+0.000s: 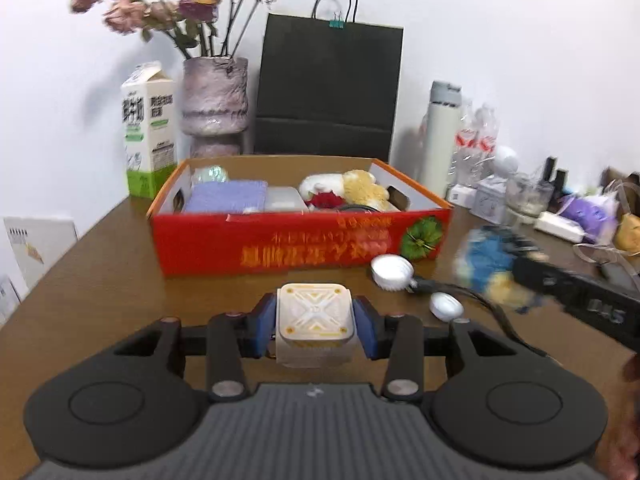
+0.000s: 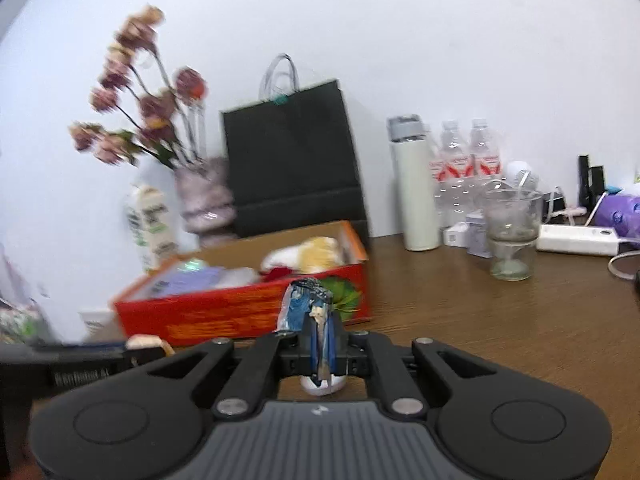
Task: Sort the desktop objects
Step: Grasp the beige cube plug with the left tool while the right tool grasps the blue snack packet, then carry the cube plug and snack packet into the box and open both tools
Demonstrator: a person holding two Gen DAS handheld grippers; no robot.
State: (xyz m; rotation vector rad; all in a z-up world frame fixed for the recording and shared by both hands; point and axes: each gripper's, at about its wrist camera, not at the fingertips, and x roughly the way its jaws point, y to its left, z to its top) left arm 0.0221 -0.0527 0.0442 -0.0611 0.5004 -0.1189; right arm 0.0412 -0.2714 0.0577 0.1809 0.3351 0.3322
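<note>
Cardboard box (image 1: 300,240) sits mid-tabletop (image 1: 100,292). Behind it: milk carton (image 1: 150,132) at left, vase (image 1: 214,100) next, paper bag (image 1: 328,88) centre. Thermos (image 1: 440,136) and water bottles (image 1: 478,140) back right. Plush toy (image 1: 360,188) and folded cloth (image 1: 226,196) in the box. Round cap (image 1: 391,272) and earbud case (image 1: 446,306) just before the box's right corner.

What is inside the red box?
The red box holds a purple cloth, a clear plastic case and a white and yellow plush toy. Anything beneath them is covered.
</note>
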